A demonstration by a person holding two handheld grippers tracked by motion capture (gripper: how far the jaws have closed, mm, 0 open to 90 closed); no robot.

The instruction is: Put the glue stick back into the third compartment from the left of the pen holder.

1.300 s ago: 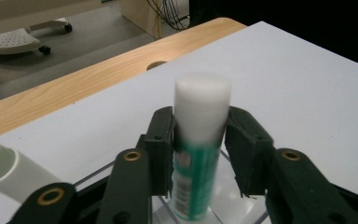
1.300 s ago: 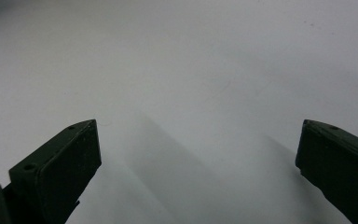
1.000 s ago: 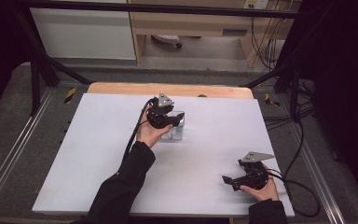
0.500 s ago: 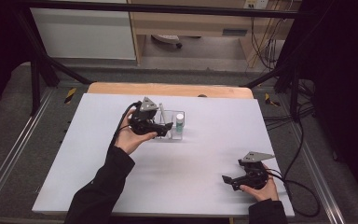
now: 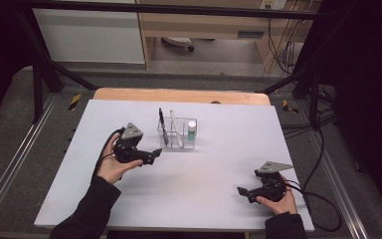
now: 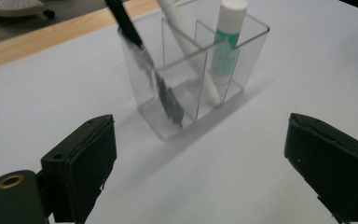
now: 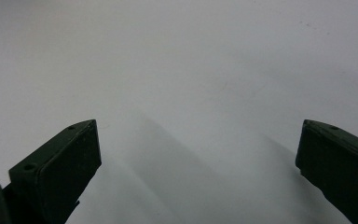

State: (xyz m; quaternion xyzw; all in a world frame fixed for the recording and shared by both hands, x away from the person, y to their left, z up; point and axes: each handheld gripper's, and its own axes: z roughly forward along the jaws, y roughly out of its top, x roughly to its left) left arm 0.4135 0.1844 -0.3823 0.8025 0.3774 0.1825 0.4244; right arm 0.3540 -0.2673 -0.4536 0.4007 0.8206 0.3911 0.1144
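The white surface (image 5: 179, 199) spans most of the high view, with a strip of bare wood along its far edge. Toward the far middle of it stands a clear plastic organiser (image 5: 177, 134), upright and split into compartments. The left hand-held gripper (image 5: 150, 155) sits just beside the organiser's near-left corner, jaws wide apart and holding nothing; in the left gripper view the organiser (image 6: 186, 79) stands straight ahead between the two jaws, not touched by either. The right hand-held gripper (image 5: 243, 191) rests near the front right corner of the surface, well apart from everything, jaws also spread and empty, looking out on bare white surface.

Inside the organiser, a black pen (image 6: 144, 60) leans in the left compartment, a white pen (image 6: 191, 51) slants through the middle one, and a glue stick (image 6: 226, 42) with a green label and white cap stands in the right one.

The likely trouble lies in the organiser itself: it is light and tall, and a jaw that nudges its wall could slide it or tip it over, spilling the pens. The leaning black pen juts out toward the left gripper, so a careless approach might catch its upper end first
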